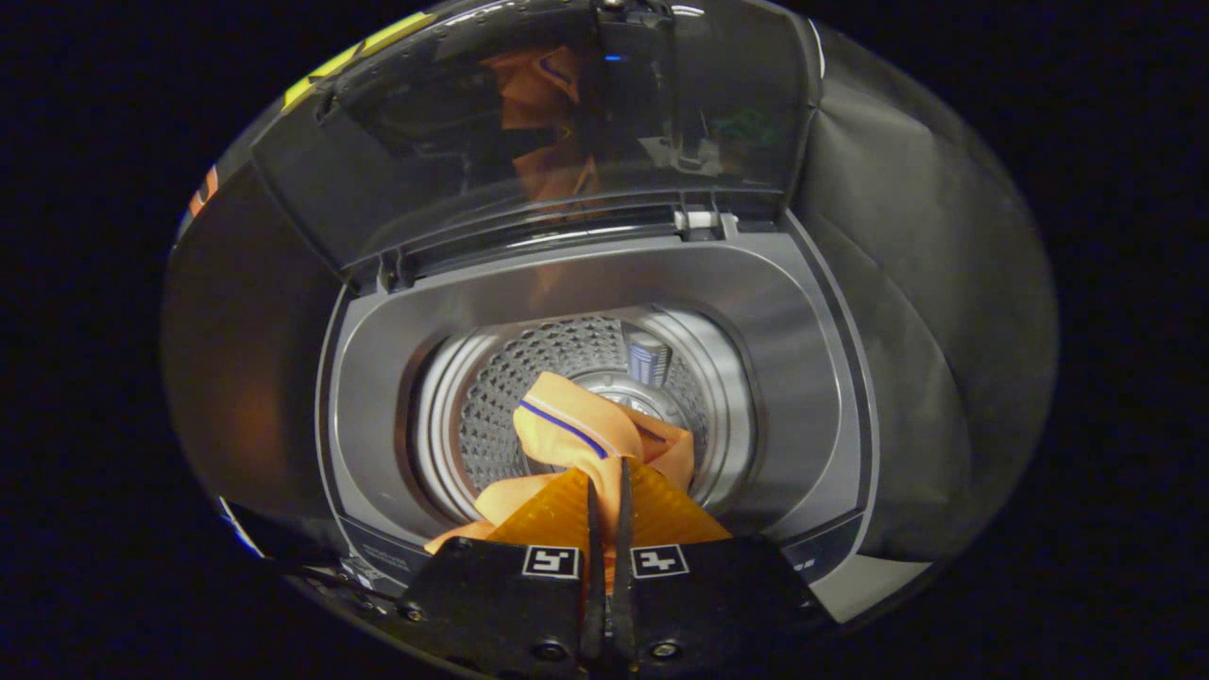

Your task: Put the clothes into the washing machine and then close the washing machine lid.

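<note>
One gripper [607, 491], mine, at bottom centre of the frame: two fingers pressed nearly together, pinching one orange garment [576, 430] with a blue stripe. One washing machine [822, 397] beyond, one drum [491, 397] at centre beneath the hanging garment. One lid [453, 132] raised, upper frame.

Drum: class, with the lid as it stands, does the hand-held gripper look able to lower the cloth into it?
Probably yes. The lid stands raised, the drum gapes just beyond the hand-held gripper, which is shut on the orange cloth above the opening.

Laundry booth: top-loading washing machine [604, 378]
</note>
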A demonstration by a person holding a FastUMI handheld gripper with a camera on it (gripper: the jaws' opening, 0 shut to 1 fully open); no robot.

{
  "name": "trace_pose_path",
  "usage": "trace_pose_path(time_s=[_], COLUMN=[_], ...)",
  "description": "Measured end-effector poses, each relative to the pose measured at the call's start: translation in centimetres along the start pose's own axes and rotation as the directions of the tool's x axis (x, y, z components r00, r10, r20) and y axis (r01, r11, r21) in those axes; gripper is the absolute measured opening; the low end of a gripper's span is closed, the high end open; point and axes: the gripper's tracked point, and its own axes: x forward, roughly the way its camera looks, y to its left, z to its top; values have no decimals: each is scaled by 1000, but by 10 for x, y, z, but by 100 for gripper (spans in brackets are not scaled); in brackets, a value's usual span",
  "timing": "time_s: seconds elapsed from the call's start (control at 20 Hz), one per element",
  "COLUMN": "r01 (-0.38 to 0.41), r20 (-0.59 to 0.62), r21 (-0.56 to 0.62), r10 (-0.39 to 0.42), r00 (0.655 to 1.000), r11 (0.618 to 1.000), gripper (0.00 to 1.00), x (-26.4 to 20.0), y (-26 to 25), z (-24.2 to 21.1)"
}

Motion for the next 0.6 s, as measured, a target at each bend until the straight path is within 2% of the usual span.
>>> trace_pose_path(time_s=[0.6], r01=[12], r20=[11], r21=[-26], r10=[-11], r00=[1000], r11=[1000], gripper=[15], x=[-5], y=[4], z=[-3])
